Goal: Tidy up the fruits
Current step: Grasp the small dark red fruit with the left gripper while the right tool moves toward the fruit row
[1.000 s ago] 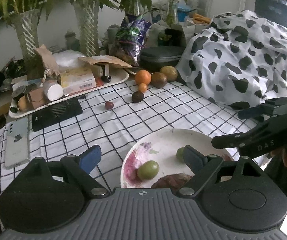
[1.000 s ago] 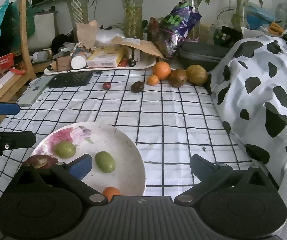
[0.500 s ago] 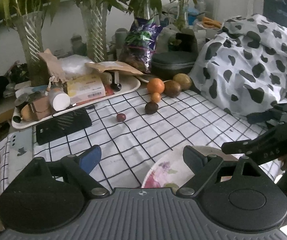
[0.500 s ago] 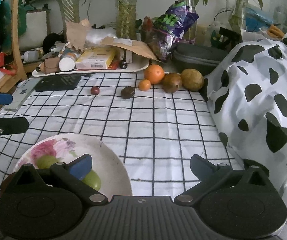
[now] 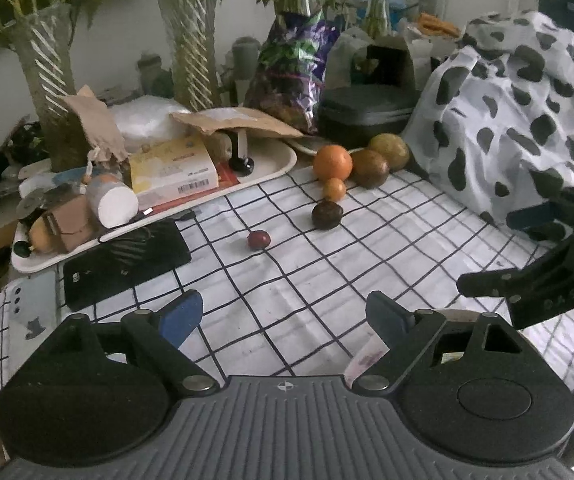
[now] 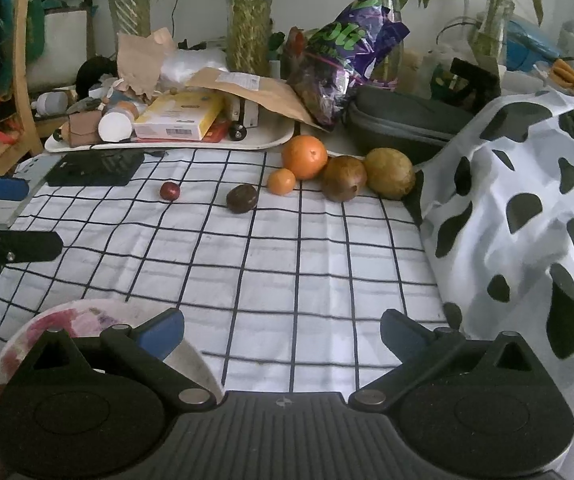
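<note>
On the checked cloth [image 6: 287,264] six fruits still wait in a loose line at the far edge, and we judge the step in hand to be the reach for one of them. From left to right in the right wrist view they are: the small red fruit [image 6: 169,191], lying alone; the dark purple fruit [image 6: 241,198], apart from its neighbours; the small orange [image 6: 281,181], just beside the big orange [image 6: 304,157]; then the brown fruit [image 6: 344,178] and the yellow-green fruit [image 6: 389,173], touching each other and close against the spotted cover [image 6: 527,216].

Our left gripper [image 5: 283,316] has its jaws spread wide with nothing between them, and our right gripper [image 6: 283,330] is likewise spread and empty. To do this well we would take the two isolated fruits first, since both stand free; we would straddle one squarely, come down until the pads are level with its middle, and close gently so that it does not roll away. The clustered four call for more care: a jaw pushed between them could send a neighbour rolling.

As for containers, the flowered plate [image 6: 67,316] lies near us, mostly hidden under the grippers, so we cannot tell what is on it. The white tray [image 6: 271,142] behind the fruits holds boxes, a tub and paper, no fruit that we can make out.
</note>
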Motion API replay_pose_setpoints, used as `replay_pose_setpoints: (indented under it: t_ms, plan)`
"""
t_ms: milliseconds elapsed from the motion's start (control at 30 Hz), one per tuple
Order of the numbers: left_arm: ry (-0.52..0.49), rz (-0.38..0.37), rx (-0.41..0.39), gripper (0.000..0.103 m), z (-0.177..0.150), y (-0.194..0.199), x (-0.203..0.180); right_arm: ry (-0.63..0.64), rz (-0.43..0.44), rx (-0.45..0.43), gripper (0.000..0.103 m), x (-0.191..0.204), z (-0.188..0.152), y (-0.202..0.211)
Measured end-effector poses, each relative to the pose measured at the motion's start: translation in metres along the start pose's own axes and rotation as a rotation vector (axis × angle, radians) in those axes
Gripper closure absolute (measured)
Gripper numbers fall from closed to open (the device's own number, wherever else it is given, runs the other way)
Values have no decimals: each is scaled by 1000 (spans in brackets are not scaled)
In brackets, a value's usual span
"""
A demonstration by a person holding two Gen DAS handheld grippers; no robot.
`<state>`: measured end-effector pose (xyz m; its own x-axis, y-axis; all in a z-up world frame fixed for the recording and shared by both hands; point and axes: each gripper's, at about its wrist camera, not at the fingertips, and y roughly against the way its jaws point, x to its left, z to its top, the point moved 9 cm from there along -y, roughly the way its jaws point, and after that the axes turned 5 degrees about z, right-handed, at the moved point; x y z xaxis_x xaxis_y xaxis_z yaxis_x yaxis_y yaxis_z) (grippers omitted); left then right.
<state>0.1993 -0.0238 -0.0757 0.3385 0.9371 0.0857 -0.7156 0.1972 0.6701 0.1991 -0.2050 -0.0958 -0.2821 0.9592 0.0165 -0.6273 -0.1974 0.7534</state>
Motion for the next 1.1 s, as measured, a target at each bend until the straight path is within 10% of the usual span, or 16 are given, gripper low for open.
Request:
replay_pose_setpoints:
  t_ms: [667, 1100]
  plan:
    - [-106, -21, -9, 15, 26, -80, 6, 64, 19, 41, 0, -5, 43, -69]
    - [-44, -76, 26, 62, 35, -129, 15, 129, 38, 58, 0, -8, 59, -105]
